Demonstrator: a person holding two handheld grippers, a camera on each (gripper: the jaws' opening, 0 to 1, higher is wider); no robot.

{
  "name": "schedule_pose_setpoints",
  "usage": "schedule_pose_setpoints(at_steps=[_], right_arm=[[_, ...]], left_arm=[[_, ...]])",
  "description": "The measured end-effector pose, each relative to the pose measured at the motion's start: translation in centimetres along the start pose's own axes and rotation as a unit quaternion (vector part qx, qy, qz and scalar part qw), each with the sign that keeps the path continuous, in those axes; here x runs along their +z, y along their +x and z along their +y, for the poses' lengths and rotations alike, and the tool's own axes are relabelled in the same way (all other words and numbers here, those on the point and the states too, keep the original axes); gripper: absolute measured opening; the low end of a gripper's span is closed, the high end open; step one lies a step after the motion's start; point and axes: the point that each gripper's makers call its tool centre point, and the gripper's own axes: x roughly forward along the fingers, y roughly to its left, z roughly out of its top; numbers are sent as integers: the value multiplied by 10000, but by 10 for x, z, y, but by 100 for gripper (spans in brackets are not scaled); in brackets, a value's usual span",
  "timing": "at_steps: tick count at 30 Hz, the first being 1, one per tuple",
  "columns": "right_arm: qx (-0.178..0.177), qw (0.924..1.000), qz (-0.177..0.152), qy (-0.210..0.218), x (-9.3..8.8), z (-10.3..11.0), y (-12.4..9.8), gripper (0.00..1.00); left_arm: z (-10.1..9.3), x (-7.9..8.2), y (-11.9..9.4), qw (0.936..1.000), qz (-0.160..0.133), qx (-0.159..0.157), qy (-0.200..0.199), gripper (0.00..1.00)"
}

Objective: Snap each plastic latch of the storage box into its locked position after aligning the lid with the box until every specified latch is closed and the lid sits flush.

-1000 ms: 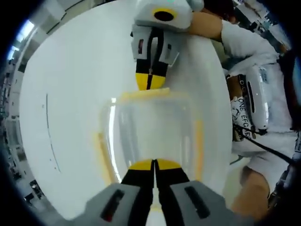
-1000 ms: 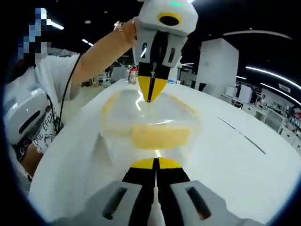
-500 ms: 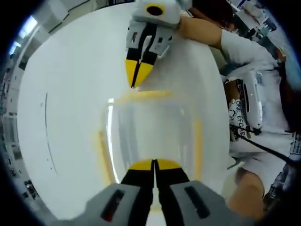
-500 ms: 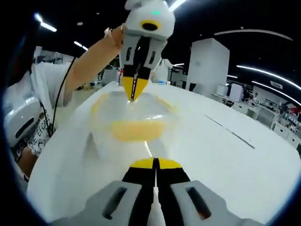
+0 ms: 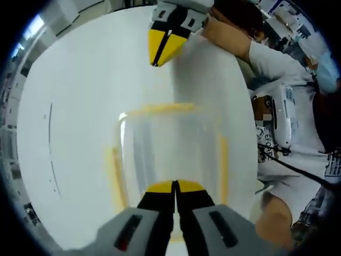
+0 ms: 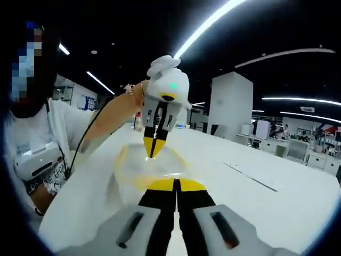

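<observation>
Retreat is the news: over the last second the right claw point(image 5: 158, 50) has lifted off the far yellow latch point(image 5: 160, 109) of the clear plastic storage box point(image 5: 170, 154) and now hangs well above it, jaws pressed together. Probably that latch is snapped. Left claw point(image 5: 174, 186) stays put, jaws together too, tips at the box's near edge. The box sits on the white counter point(image 5: 80, 106), right in front of the left claw.

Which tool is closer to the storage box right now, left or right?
Left. The left tool, shut, sits at the near edge of the storage box. The right tool, also shut, is off beyond its far edge, over the white table.
</observation>
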Motion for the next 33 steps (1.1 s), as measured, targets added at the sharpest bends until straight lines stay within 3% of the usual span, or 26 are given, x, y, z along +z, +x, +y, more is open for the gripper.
schedule_pose_setpoints(at_steps=[4, 8, 12, 16, 20, 23, 28, 31, 33], right_arm=[[-156, 9987, -471, 80, 22, -7, -15, 0], [-213, 9983, -518, 151, 22, -10, -14, 0], [-25, 9977, -557, 375, 16, -4, -2, 0], [51, 9983, -271, 513, -3, 0, 14, 0], [139, 9969, -260, 729, -11, 4, 24, 0], [209, 9967, -47, 781, -24, 10, 34, 0], [344, 9955, 27, 885, -31, 18, 43, 0], [474, 9956, 202, 786, -36, 27, 49, 0], [483, 9949, 130, 876, -34, 25, 46, 0]], left_arm=[[0, 0, 0, 10000, 68, 22, -13, 0], [1, 0, -1, 9999, 125, -11, -75, 0], [6, 0, -7, 9999, 149, 20, -51, 0], [6, -1, -7, 9995, -103, -4, -314, 0], [3, -2, -6, 9994, -167, 44, -297, 0], [3, -2, -6, 9992, -158, 89, -364, 0], [3, -3, -5, 9995, -84, 176, -256, 0], [4, -4, -4, 9991, -147, 67, -380, 0], [4, -4, -5, 9990, -149, 47, -421, 0]])
